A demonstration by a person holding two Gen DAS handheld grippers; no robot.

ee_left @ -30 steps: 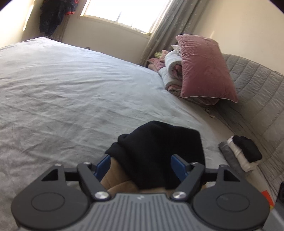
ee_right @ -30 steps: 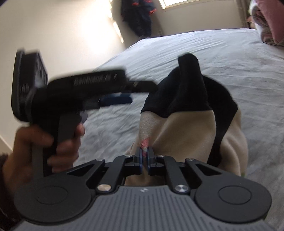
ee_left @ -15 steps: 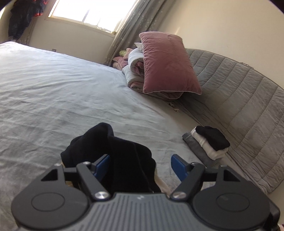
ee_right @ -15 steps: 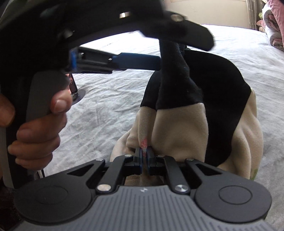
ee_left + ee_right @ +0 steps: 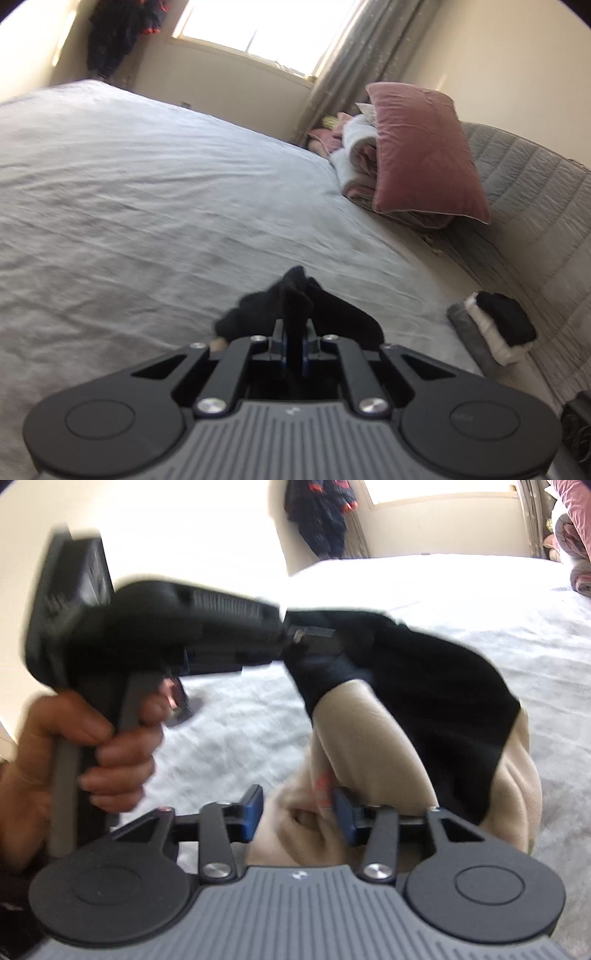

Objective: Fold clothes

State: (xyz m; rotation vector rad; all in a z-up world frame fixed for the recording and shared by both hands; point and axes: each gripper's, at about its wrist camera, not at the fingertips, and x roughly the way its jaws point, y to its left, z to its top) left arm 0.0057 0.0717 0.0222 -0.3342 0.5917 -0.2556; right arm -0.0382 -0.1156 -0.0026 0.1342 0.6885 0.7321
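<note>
A black and beige garment [image 5: 424, 709] hangs bunched over the grey bed. My left gripper [image 5: 293, 347] is shut on a fold of its black part [image 5: 295, 306]; in the right wrist view the same gripper [image 5: 314, 633] pinches the black cloth from the left. My right gripper [image 5: 297, 818] is open, its blue pads on either side of the beige part, which bears a small red mark [image 5: 323, 786].
The grey bed sheet [image 5: 129, 206] stretches ahead. A pink pillow [image 5: 424, 147] leans on rolled bedding at the head. A stack of folded clothes [image 5: 495, 328] lies by the quilted headboard [image 5: 535, 221]. Dark clothes [image 5: 321, 513] hang on the far wall.
My left gripper went from open to shut on the black cloth. My right gripper went from shut on the beige cloth to open.
</note>
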